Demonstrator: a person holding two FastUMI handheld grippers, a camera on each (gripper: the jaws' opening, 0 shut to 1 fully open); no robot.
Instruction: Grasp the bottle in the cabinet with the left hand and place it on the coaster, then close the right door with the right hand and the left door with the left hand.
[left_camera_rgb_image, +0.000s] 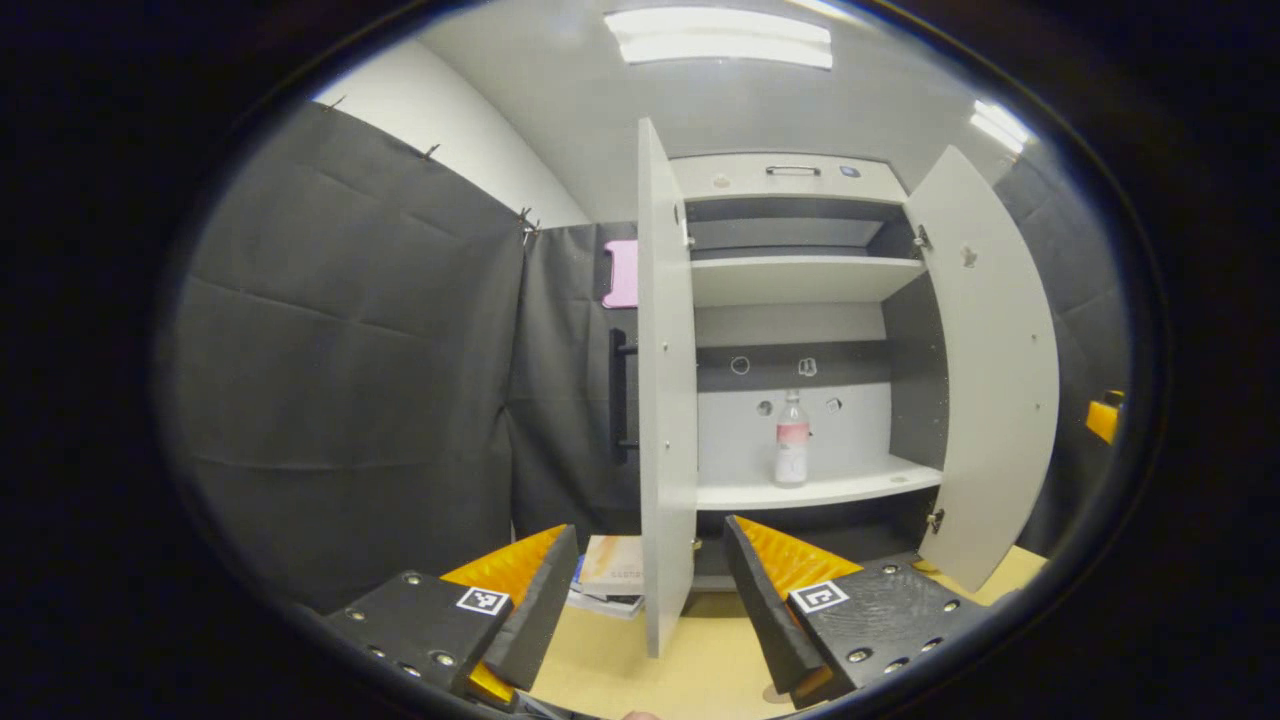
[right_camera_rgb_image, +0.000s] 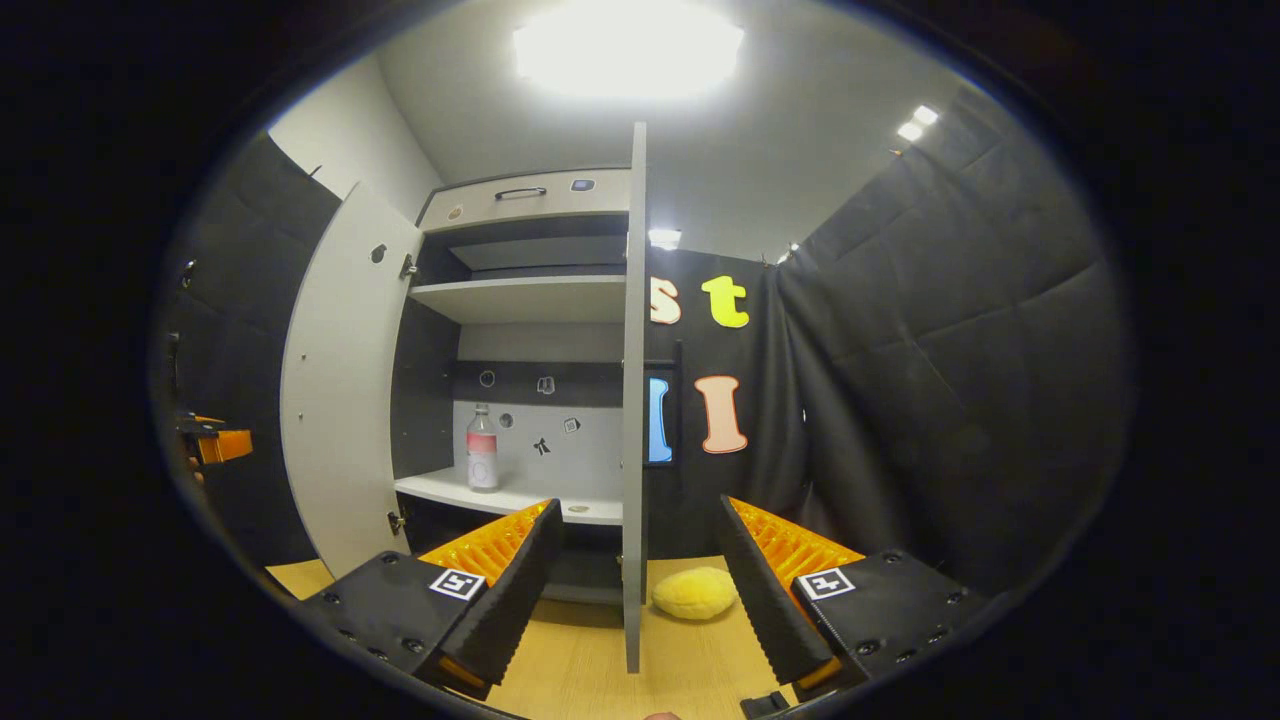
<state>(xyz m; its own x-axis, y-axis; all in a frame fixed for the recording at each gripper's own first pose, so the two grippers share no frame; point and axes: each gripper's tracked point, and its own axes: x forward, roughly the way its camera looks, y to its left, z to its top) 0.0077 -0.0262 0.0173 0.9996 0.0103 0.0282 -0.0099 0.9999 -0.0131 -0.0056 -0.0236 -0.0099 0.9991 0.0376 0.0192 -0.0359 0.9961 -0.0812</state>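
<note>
The cabinet (left_camera_rgb_image: 790, 180) is seen with both doors swung open in the left gripper view and the right gripper view. The bottle (left_camera_rgb_image: 791, 440) stands upright on the lower shelf (left_camera_rgb_image: 850, 487), well inside the cabinet and apart from both side walls. In the left gripper view the left door (left_camera_rgb_image: 665, 400) is presented edge-on between the fingers of the left gripper (left_camera_rgb_image: 650, 610), and the right door (left_camera_rgb_image: 985, 370) is angled outward. The fingers of the left gripper are held wide apart, with nothing gripped, above the table (left_camera_rgb_image: 620, 670). A stack of books (left_camera_rgb_image: 610, 575) lies on the table beside the left door.

In the right gripper view the right gripper (right_camera_rgb_image: 637, 590) is likewise held with its fingers spread and nothing between them but the edge of the right door (right_camera_rgb_image: 634, 400). A yellow, rounded object, possibly a sponge (right_camera_rgb_image: 695, 592), rests on the table just beside that door. The bottle (right_camera_rgb_image: 482, 450) is again seen on the lower shelf.
</note>
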